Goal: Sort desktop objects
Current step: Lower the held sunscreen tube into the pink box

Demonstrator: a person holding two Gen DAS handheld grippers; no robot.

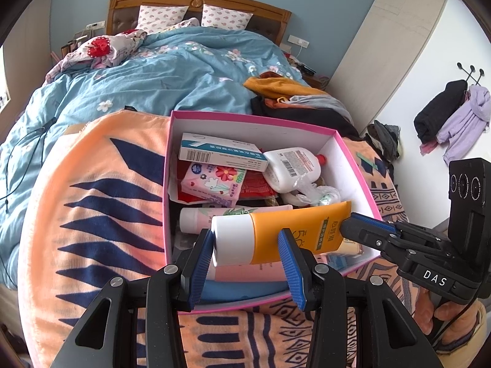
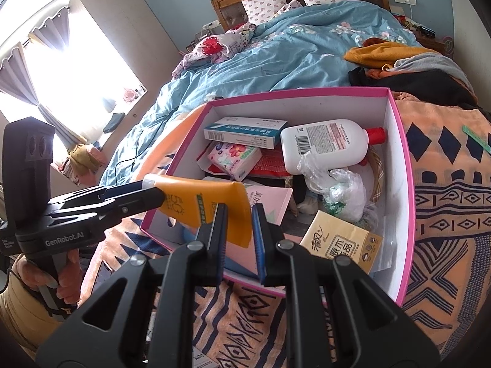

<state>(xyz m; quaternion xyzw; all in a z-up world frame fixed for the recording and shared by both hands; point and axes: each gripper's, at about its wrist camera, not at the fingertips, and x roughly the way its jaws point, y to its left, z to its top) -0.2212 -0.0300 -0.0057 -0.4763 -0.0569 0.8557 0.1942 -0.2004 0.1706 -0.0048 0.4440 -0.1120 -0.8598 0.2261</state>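
Note:
An orange sunscreen tube (image 1: 288, 233) with a white cap is held level over the near end of a pink-rimmed white box (image 1: 353, 156). My left gripper (image 1: 245, 245) grips the tube's cap end between its blue pads. My right gripper (image 2: 239, 214) is shut on the tube's flat crimped end (image 2: 224, 205); it also shows in the left wrist view (image 1: 368, 230). The box (image 2: 396, 153) holds a white lotion bottle (image 2: 325, 144), a teal-and-white carton (image 2: 245, 132), a floral tissue pack (image 2: 234, 156), a yellow tissue pack (image 2: 340, 245), a crumpled plastic bag (image 2: 340, 190) and a pink carton (image 2: 270, 202).
The box sits on an orange and navy patterned blanket (image 1: 101, 202) at the foot of a bed with a blue quilt (image 1: 172, 73). A pile of clothes (image 1: 297, 98) lies behind the box. A green strip (image 2: 477, 138) lies on the blanket at right.

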